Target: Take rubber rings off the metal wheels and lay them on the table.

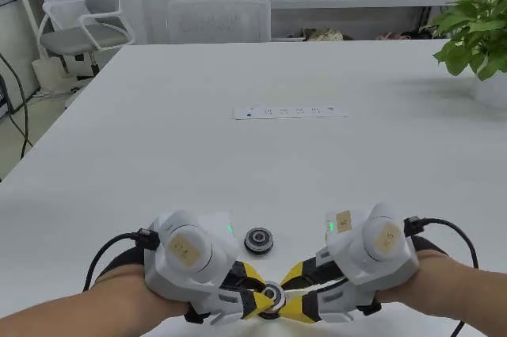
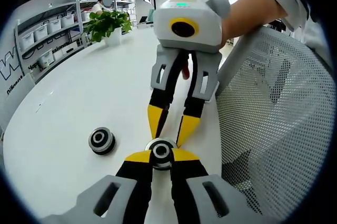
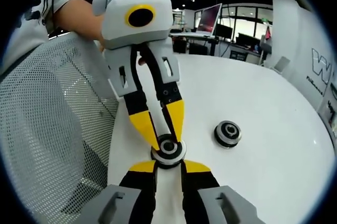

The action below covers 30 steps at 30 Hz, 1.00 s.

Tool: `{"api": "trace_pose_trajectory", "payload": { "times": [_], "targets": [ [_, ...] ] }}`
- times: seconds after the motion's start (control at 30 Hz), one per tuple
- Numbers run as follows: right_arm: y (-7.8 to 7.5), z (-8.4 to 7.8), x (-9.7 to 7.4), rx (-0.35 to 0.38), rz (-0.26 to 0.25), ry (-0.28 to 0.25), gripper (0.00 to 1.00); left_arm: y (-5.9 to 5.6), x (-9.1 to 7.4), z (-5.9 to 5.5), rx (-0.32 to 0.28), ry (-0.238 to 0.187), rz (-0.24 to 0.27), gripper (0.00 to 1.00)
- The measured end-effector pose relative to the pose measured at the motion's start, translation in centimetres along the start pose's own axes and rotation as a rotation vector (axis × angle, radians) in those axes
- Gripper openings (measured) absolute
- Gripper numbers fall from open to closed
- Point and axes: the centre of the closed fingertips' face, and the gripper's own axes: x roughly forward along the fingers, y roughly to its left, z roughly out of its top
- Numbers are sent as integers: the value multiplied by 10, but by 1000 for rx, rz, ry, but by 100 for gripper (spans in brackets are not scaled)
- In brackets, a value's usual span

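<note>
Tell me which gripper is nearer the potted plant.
Right. The plant stands far right; the right gripper is on that side, the left gripper beyond it, both gripping one wheel.

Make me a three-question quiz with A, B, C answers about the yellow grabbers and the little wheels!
1. Where is the loose black-and-silver metal wheel? A) on the white table beyond the grippers B) on the floor C) on a shelf
2. How many wheels are there? A) one B) two C) four
3. The left gripper and right gripper are: A) open B) both pinching the near metal wheel C) one open, one shut
Answers: A, it rests on bare tabletop; B, one loose, one pinched; B, yellow tips squeeze it from both sides.
</note>
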Motion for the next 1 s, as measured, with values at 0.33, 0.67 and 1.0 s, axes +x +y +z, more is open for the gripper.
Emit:
{"api": "trace_pose_trajectory", "payload": {
  "times": [0.33,0.67,1.0],
  "targets": [
    [-3,-4,-1,12,-5,1,2,0,0,0,-2,-1,2,8],
    [-3,-5,-1,84,1,-2,2,-1,0,0,-2,1,2,8],
    [-4,-6,-2,150,9,-11,0,-1,0,0,-1,-1,3,8]
  ]
}}
